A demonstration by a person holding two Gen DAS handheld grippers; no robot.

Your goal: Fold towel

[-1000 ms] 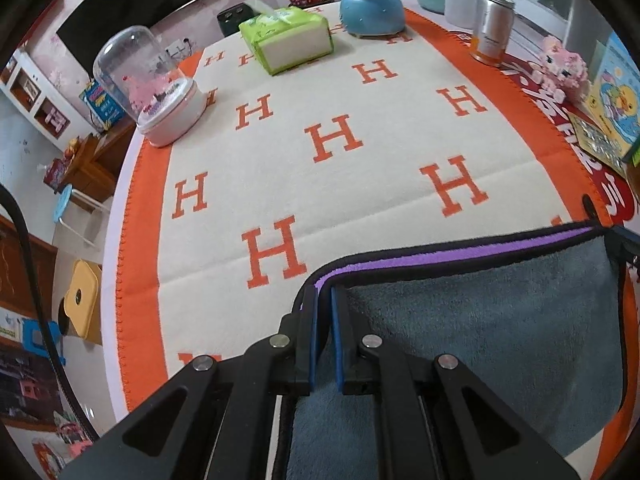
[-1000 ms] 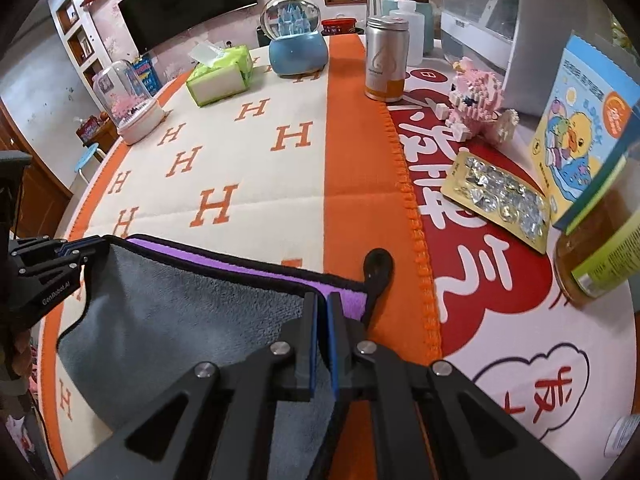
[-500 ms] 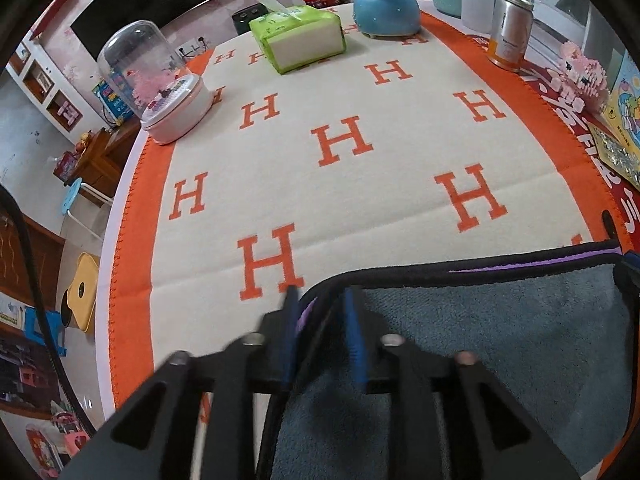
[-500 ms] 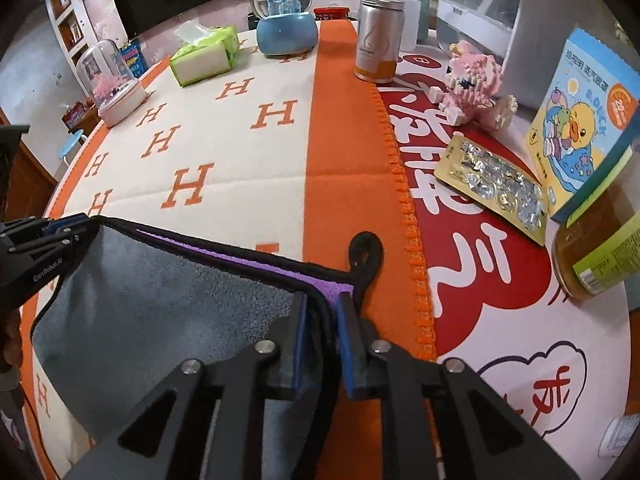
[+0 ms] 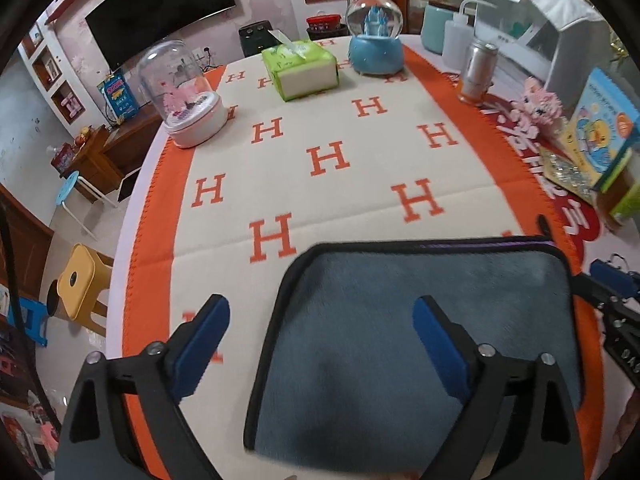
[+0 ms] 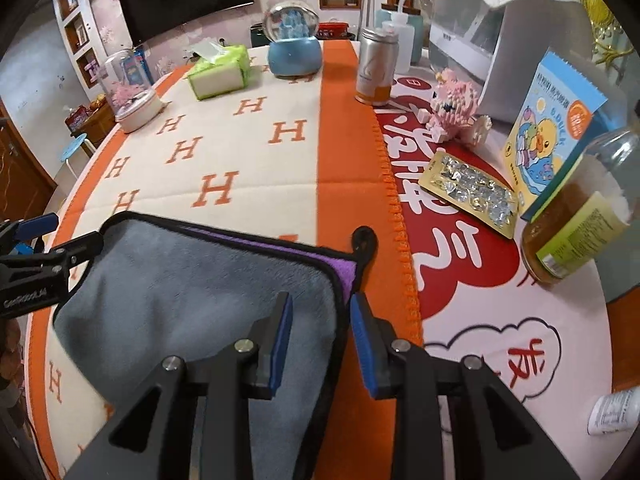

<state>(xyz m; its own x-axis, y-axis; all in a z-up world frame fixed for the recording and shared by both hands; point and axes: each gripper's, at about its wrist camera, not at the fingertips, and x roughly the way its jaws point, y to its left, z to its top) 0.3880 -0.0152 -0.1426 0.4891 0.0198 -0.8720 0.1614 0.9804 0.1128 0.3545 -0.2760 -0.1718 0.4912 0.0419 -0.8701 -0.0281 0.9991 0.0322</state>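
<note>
Left gripper [image 5: 320,320] wide open over towel [image 5: 420,340], right gripper [image 6: 320,316] partly open astride towel's 3 o'clock edge; neither touching cloth

Towel flat on orange-and-cream blanket [image 5: 320,128], grey up, purple strip along 12 o'clock edge

Step, likely: first fold laid, release done; next needs fresh grip for second fold

One second ago both pinched far corners; now let go, lifted

Tissue box [image 5: 300,68] at 12 o'clock
</note>
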